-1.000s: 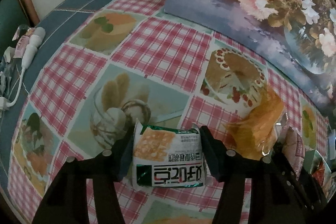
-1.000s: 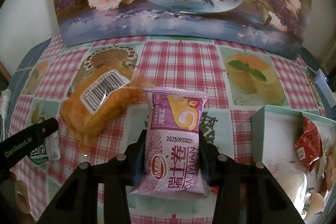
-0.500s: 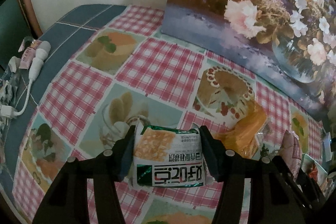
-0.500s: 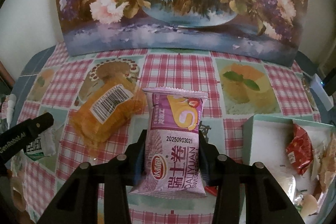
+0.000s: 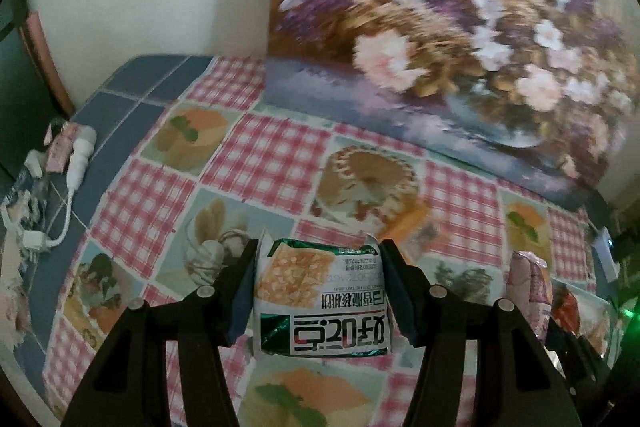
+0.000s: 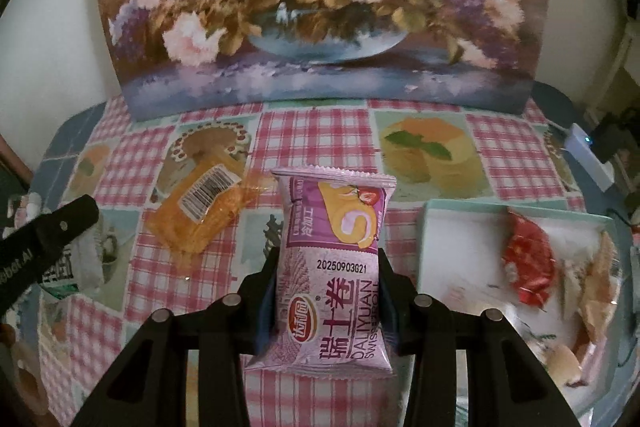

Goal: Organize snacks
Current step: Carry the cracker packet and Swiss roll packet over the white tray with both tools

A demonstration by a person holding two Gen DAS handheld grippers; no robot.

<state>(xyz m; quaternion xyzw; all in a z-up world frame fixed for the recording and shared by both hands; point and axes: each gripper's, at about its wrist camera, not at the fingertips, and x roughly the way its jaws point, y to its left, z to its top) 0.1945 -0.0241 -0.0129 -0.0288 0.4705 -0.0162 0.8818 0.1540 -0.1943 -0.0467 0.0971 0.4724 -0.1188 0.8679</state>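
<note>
My left gripper point(image 5: 318, 267) is shut on a green-and-white cracker pack point(image 5: 320, 301) and holds it above the checked tablecloth. My right gripper point(image 6: 328, 275) is shut on a purple Swiss roll pack point(image 6: 334, 259), also held above the table. An orange wrapped cake point(image 6: 200, 213) with a barcode lies on the cloth to the left of the purple pack; it shows blurred in the left wrist view point(image 5: 414, 223). A pale green tray point(image 6: 440, 227) at the right holds a red packet point(image 6: 530, 261) and several other snacks. The left gripper with its pack shows at the left edge of the right wrist view point(image 6: 52, 239).
A large flower painting point(image 6: 320, 7) leans against the wall at the back of the table. White cables and a charger point(image 5: 76, 163) lie on the blue tiled edge at the left. A white device point(image 6: 588, 155) sits at the far right edge.
Both grippers have risen and pulled back with their packs; the table looks farther away and more of the painting and wall shows. The orange cake has stayed in place.
</note>
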